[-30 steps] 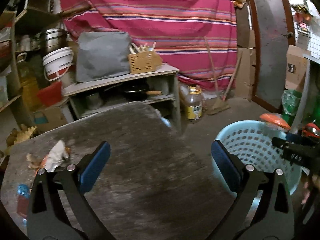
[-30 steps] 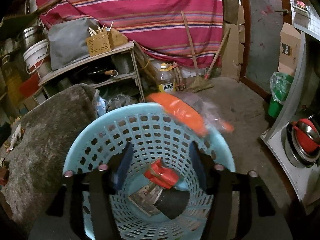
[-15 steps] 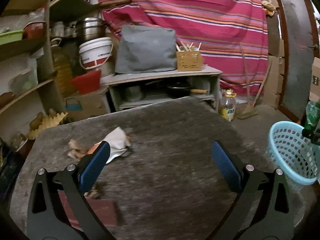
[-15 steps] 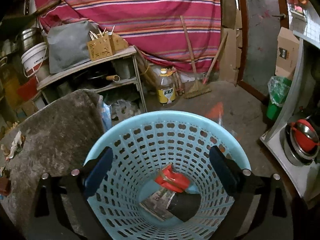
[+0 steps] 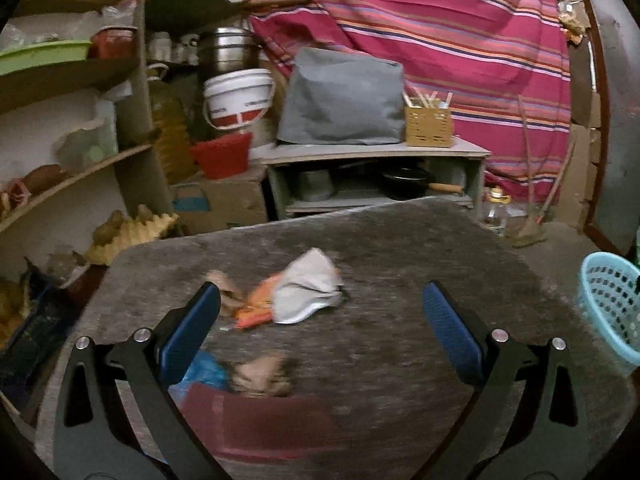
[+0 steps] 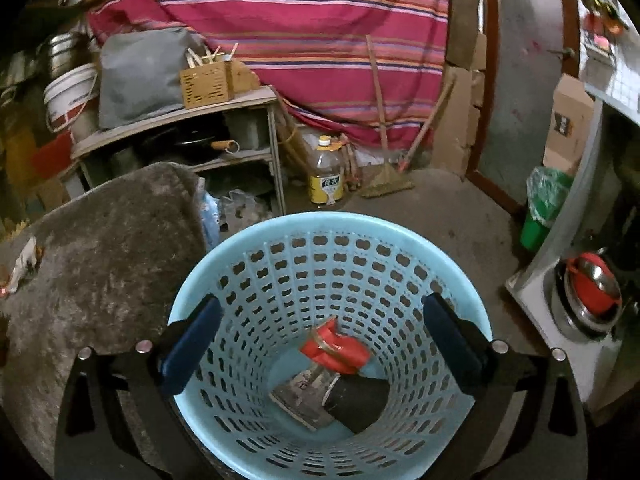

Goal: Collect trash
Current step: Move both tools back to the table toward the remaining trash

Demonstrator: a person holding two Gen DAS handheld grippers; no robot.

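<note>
Since both grippers' jaws gape empty, left gripper [image 5: 320, 316] should pinch the crumpled wrapper [image 5: 306, 292] mid-fold: light, soft, likely slippery.

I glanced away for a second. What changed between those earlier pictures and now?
The right hand-held gripper opened above the blue basket and let go of an orange wrapper, which is no longer in view. The left hand-held gripper, open, swung from the basket toward the white and orange litter on the grey table. The red wrapper in the basket stayed put.

white wrapper [image 5: 306, 292]: crumpled, on table | basket [image 6: 256, 240]: light-blue, holds trash
</note>
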